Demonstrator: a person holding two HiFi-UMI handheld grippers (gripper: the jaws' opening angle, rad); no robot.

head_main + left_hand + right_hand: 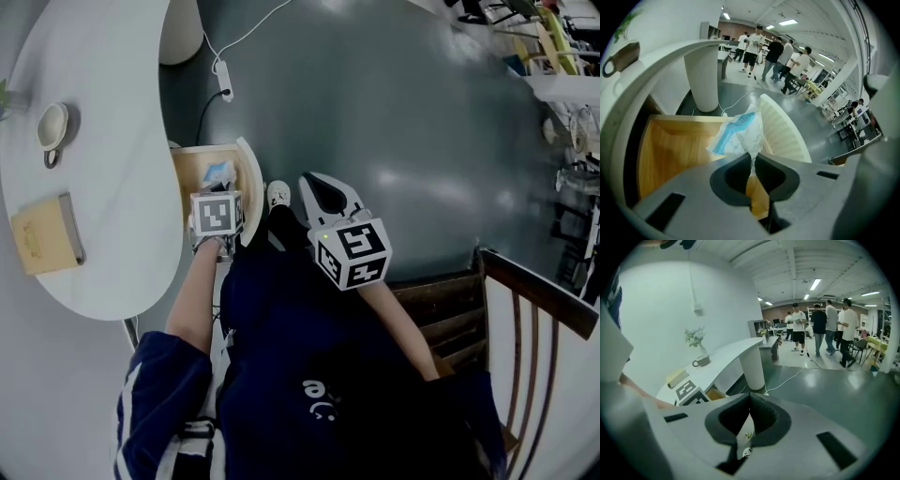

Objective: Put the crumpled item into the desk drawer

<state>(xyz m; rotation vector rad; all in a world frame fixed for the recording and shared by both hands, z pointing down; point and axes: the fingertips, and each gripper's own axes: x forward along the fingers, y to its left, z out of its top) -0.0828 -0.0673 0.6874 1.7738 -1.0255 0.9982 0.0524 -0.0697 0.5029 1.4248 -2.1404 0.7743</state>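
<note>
crumpled item (738, 133) in left gripper (751, 158) over open drawer (670, 154); mug (52, 127), book (42, 234) on desk (112, 112)

White desk (112, 141) w/ mug (52, 127), notebook (45, 234)

The head view is dim, with a cool grey-blue cast. The glossy floor (403, 178) carries soft pale glare patches, and the white tabletop (103, 187) is the brightest area; lines bend strongly toward the edges. Both gripper views are fisheye, ringed by black corners, with straight lines curved. Ceiling strip lights (815, 284) light the hall evenly and reflect off the floor. In the left gripper view the crumpled wrapper (738, 133) is sharp and well lit, while the left claw (753, 158), close to the lens, is soft and shadowed inside.
</note>
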